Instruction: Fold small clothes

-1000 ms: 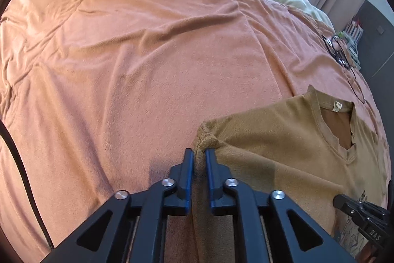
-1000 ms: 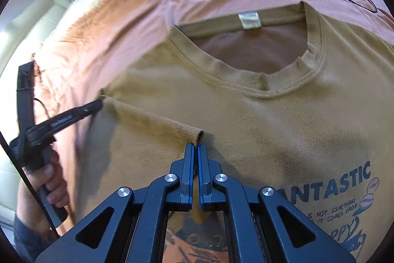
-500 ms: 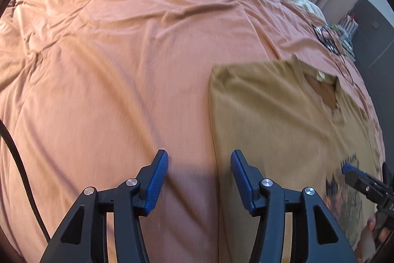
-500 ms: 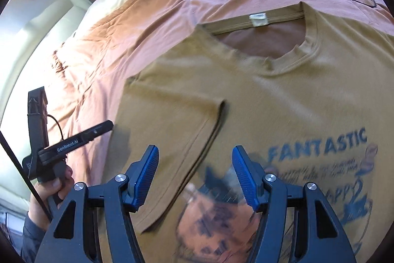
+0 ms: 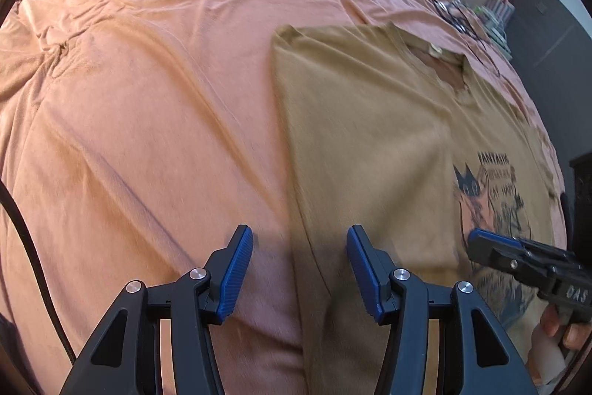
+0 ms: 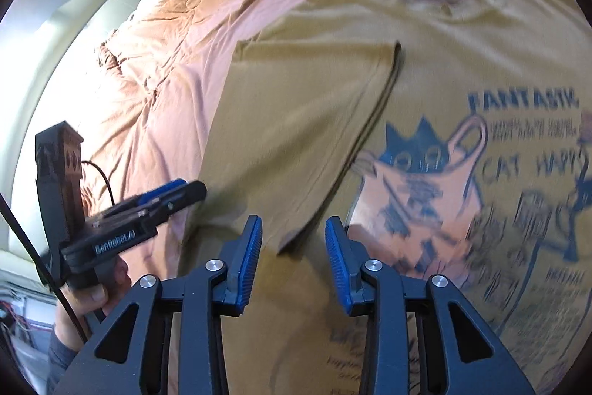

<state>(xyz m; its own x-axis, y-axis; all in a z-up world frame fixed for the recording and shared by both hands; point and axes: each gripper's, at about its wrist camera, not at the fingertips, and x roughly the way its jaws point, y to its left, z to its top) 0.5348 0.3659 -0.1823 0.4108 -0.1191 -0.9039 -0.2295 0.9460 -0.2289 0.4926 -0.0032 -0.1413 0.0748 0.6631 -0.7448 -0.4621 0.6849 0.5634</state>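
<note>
I see the tan T-shirt (image 6: 436, 36) lying flat on the orange bedspread (image 5: 148, 99), front up, with its cat print (image 6: 418, 180) showing. One sleeve (image 6: 296, 121) is folded inward over the chest, its hem ending just ahead of my right gripper (image 6: 294, 243). That gripper's jaws are closing, but its blue pads (image 6: 251, 247) press on nothing; the sleeve's corner only sits in the gap between them. My left gripper (image 5: 299, 269) is released, its jaws apart and empty above the shirt's side edge, where tan cloth meets the bedspread. A black cable (image 5: 33, 247) runs down the left of that view. A few dark cords (image 5: 455, 17) lie on the bedspread beyond the collar.
</note>
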